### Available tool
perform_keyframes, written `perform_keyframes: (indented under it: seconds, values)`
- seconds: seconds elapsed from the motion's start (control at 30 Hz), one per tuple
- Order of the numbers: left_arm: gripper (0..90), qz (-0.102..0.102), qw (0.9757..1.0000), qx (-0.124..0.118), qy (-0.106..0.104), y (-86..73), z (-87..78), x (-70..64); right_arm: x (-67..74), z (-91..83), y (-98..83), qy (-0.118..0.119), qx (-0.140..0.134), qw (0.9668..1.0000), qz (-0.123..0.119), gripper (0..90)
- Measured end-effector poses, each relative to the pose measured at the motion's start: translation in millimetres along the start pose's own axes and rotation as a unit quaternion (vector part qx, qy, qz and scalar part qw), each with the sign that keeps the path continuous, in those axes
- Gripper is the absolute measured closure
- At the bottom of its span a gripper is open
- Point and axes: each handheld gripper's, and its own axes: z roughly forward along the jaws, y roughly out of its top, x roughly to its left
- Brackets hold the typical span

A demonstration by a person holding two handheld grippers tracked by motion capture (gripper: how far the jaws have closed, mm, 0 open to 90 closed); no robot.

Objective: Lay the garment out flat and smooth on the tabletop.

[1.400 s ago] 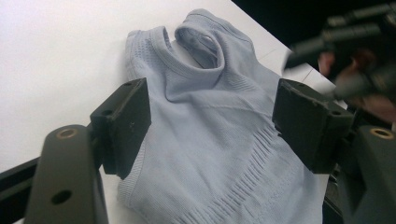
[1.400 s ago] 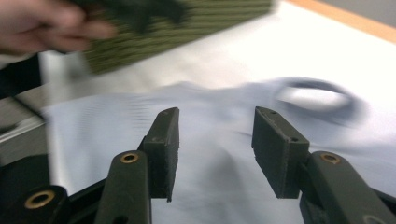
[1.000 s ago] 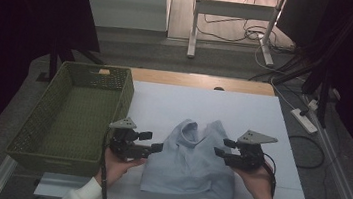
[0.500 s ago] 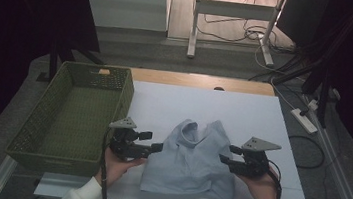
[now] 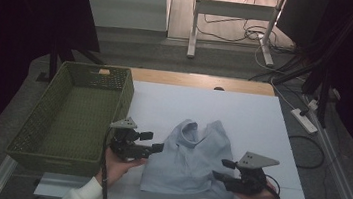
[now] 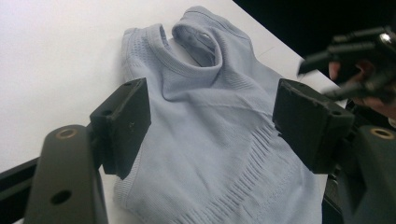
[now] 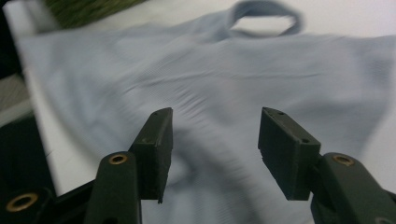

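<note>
Pale blue top (image 5: 193, 159), the single garment, lies flat on the white desk (image 5: 253, 118), neck opening toward the far side. At the near edge two hands come in, each lying low and level and pointing inward. The right tool (image 5: 223, 169) is at the top's near right corner, jaws spread with nothing pinched; the left tool (image 5: 154, 142) is just beside its left edge, jaws spread too. One green basket (image 5: 70, 112) stands left.

The right gripper (image 5: 221, 169) has shifted toward six o'clock along the pale blue top's (image 5: 188, 161) right edge, now at its lower corner.
</note>
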Motion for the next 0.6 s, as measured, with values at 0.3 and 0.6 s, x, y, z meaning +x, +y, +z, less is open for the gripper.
perform_keyframes:
  seconds: [0.3,0.6]
  values:
    - [27.5,0.000,1.0000,0.000,-0.001,0.6,1.5,-0.3,35.5,7.7,-17.7,0.078,0.060,0.9946,-0.035,46.9]
    - [27.5,0.002,1.0000,0.001,-0.001,0.7,2.0,-1.2,38.5,29.0,-25.2,0.071,0.122,0.9881,-0.062,48.5]
